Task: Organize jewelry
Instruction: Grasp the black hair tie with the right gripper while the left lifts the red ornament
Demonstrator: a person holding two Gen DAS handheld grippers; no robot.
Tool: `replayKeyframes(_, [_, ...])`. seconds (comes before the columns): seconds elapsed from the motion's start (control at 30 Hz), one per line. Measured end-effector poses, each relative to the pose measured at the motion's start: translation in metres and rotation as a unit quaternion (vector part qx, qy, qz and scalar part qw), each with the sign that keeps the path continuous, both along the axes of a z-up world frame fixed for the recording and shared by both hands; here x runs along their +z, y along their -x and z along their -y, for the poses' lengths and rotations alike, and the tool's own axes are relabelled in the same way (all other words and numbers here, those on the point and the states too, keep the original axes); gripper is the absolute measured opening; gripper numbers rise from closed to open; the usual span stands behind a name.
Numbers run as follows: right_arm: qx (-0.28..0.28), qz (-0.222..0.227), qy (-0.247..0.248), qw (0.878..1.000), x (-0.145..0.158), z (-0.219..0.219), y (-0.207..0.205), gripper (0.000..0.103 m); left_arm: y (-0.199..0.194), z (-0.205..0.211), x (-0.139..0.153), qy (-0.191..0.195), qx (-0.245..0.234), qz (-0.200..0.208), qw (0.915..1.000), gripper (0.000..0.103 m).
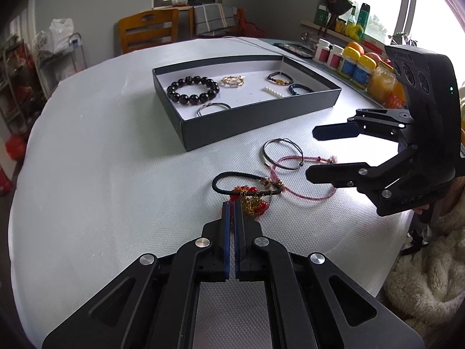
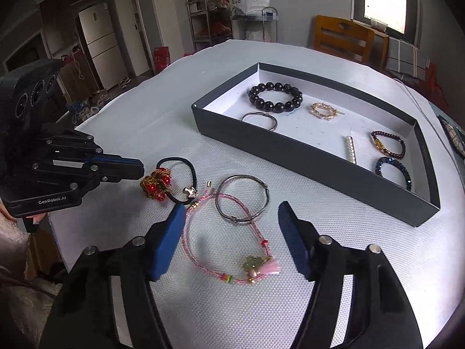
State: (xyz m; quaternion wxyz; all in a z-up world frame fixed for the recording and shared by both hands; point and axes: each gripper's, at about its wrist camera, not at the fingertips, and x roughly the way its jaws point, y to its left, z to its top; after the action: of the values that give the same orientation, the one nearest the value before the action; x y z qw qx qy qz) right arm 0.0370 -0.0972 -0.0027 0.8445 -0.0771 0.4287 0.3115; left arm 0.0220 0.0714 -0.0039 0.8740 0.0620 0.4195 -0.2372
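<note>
A dark open box [image 1: 255, 129] [image 2: 305, 160] on the white table holds several bracelets, among them a black bead bracelet [image 1: 193, 90] [image 2: 274, 97]. In front of it lie a black cord bracelet with a red and gold charm [image 1: 247, 186] [image 2: 174, 180], a thin dark bangle [image 1: 282, 154] [image 2: 242, 200] and a pink cord bracelet [image 1: 305, 183] [image 2: 226, 250]. My left gripper [image 1: 232, 203] [image 2: 141, 168] is nearly shut, its tips at the red and gold charm; whether it grips it is unclear. My right gripper [image 2: 232, 218] [image 1: 311, 151] is open, hovering over the pink bracelet and bangle.
Pill bottles, jars and fruit [image 1: 357, 64] line the table's right rim. A wooden chair [image 1: 148, 29] stands behind the table. A fluffy white cloth [image 1: 430, 276] hangs off the near right edge. White tablecloth [image 1: 101, 174] lies left of the box.
</note>
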Motion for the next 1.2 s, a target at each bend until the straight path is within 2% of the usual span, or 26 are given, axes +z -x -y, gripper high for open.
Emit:
replayKeyframes(0.13, [0.030, -0.005, 0.003, 1.000, 0.000, -0.021, 0.001, 0.041, 0.003, -0.002, 0.000, -0.001, -0.004, -0.002, 1.0000, 0.003])
replayKeyframes(0.2, [0.048, -0.003, 0.008, 0.999, 0.000, -0.029, 0.005, 0.031, 0.004, -0.001, -0.001, -0.001, -0.008, -0.005, 1.0000, 0.007])
replayKeyframes(0.23, [0.053, -0.004, 0.012, 0.999, -0.001, -0.032, 0.007, 0.029, 0.004, 0.000, -0.002, 0.002, -0.011, -0.008, 0.9999, 0.008])
replayKeyframes(0.37, [0.034, -0.007, 0.016, 0.999, -0.002, -0.031, 0.001, 0.029, 0.003, 0.009, -0.008, -0.012, -0.019, -0.008, 0.9997, 0.020])
replayKeyframes(0.47, [0.026, 0.000, 0.019, 0.999, 0.003, -0.030, -0.005, 0.027, 0.001, 0.012, -0.012, -0.014, -0.023, -0.011, 0.9996, 0.022])
replayKeyframes(0.53, [0.027, 0.002, 0.023, 0.999, 0.006, -0.033, -0.009, 0.025, 0.001, 0.011, -0.013, -0.015, -0.023, -0.011, 0.9996, 0.022])
replayKeyframes(0.6, [0.038, 0.002, 0.024, 0.999, 0.008, -0.039, -0.014, 0.023, 0.001, 0.011, -0.013, -0.017, -0.025, -0.013, 0.9995, 0.009])
replayKeyframes(0.63, [0.044, -0.001, 0.026, 0.999, 0.007, -0.043, -0.016, 0.021, 0.002, 0.010, -0.013, -0.018, -0.026, -0.012, 0.9994, 0.008])
replayKeyframes(1.0, [0.066, -0.016, 0.074, 0.995, -0.011, -0.075, -0.028, 0.019, 0.009, -0.003, -0.008, -0.028, -0.028, -0.004, 0.9992, 0.007])
replayKeyframes(1.03, [0.067, -0.018, 0.074, 0.995, -0.011, -0.075, -0.028, 0.018, 0.009, -0.004, -0.007, -0.027, -0.028, -0.003, 0.9992, 0.007])
replayKeyframes(1.1, [0.069, -0.026, 0.072, 0.995, -0.011, -0.076, -0.031, 0.003, 0.009, -0.006, -0.006, -0.022, -0.028, -0.003, 0.9993, 0.007])
replayKeyframes(1.2, [0.067, -0.040, 0.055, 0.995, -0.011, -0.072, -0.037, 0.003, 0.010, -0.005, -0.005, -0.020, -0.027, -0.002, 0.9994, 0.008])
